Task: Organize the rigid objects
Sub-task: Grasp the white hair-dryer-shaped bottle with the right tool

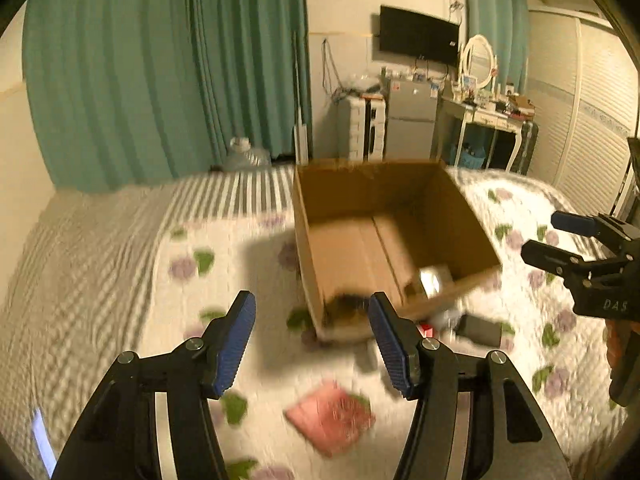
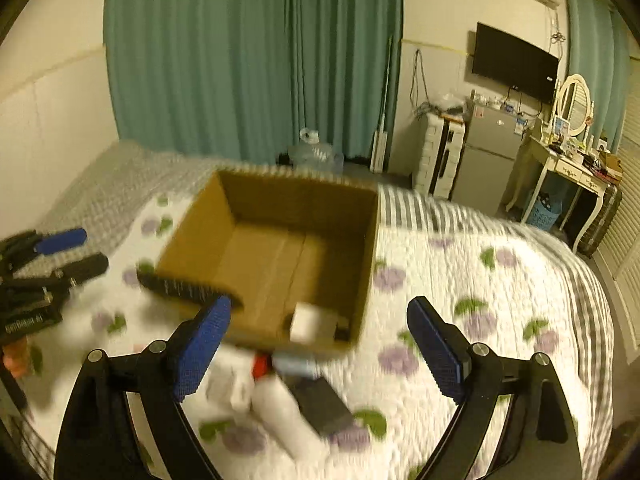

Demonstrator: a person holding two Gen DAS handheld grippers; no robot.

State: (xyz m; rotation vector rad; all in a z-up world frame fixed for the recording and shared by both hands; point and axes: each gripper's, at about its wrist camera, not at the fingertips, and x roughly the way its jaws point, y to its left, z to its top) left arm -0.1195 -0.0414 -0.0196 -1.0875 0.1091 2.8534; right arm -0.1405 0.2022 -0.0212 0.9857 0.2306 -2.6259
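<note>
An open cardboard box (image 1: 400, 208) (image 2: 280, 216) stands on the floral bed quilt. A small white box (image 1: 434, 278) (image 2: 310, 322) lies in its near corner. A black comb (image 2: 184, 290) rests across the box's near-left rim. My left gripper (image 1: 312, 344) is open and empty, above a pink flat object (image 1: 330, 416) on the quilt. My right gripper (image 2: 320, 352) is open and empty, above a white bottle (image 2: 288, 416), a dark flat box (image 2: 320, 404) (image 1: 480, 330), a red item (image 2: 262, 364) and a white box (image 2: 230, 384). Each gripper shows in the other's view, the right one (image 1: 560, 240) and the left one (image 2: 76, 252).
The bed (image 1: 100, 260) fills the foreground. Teal curtains (image 1: 160, 80), a water jug (image 1: 244, 156), a white drawer unit (image 1: 360, 128), a small fridge (image 1: 412, 120), a dressing table with mirror (image 1: 480, 108) and a wall TV (image 1: 418, 36) stand beyond.
</note>
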